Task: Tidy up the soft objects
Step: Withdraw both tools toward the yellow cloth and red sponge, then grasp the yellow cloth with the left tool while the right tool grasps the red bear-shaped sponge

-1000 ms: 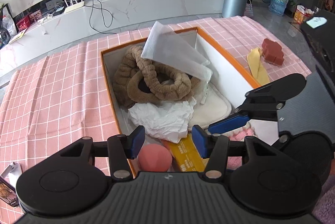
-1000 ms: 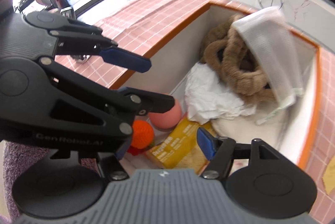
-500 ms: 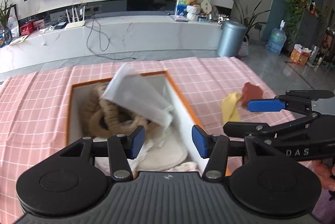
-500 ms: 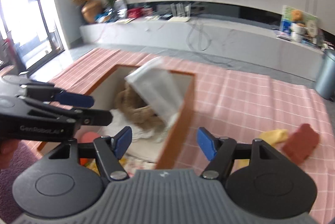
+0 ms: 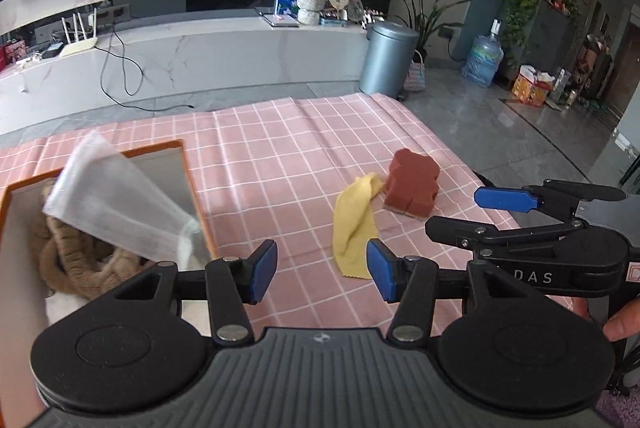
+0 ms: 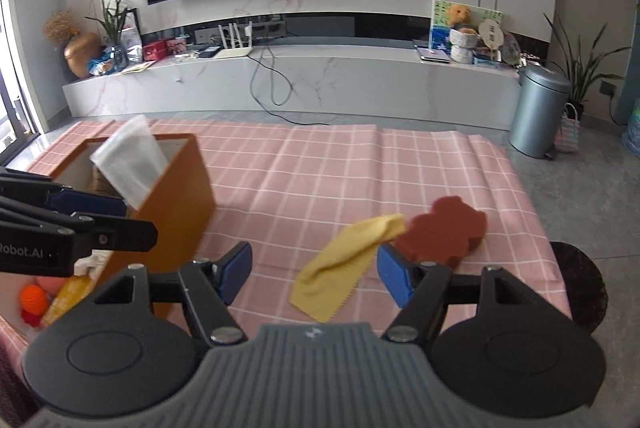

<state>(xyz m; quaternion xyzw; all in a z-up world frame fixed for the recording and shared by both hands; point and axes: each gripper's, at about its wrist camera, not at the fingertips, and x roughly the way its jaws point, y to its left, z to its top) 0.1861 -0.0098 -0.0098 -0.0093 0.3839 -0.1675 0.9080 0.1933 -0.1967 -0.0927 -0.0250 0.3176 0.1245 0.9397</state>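
Note:
An orange-rimmed box (image 5: 192, 187) on the pink checked cloth holds brown fuzzy loops (image 5: 68, 260), a white mesh bag (image 5: 116, 211) that sticks out, and an orange ball (image 6: 34, 298). A yellow cloth (image 5: 354, 228) and a red bear-shaped sponge (image 5: 412, 189) lie on the cloth to the right of the box; both also show in the right wrist view: the cloth (image 6: 344, 264), the sponge (image 6: 444, 232). My left gripper (image 5: 322, 270) is open and empty, above the cloth beside the box. My right gripper (image 6: 314, 274) is open and empty, just short of the yellow cloth.
The table's right edge (image 6: 536, 211) drops to a grey floor. A grey bin (image 6: 538, 109) and a marble TV bench (image 6: 320, 75) stand beyond the far edge. A dark round stool (image 6: 580, 284) sits beside the table's right corner.
Both grippers have lifted out of the box and swung right, from over its contents to face the yellow cloth and red sponge. Both stay open and empty.

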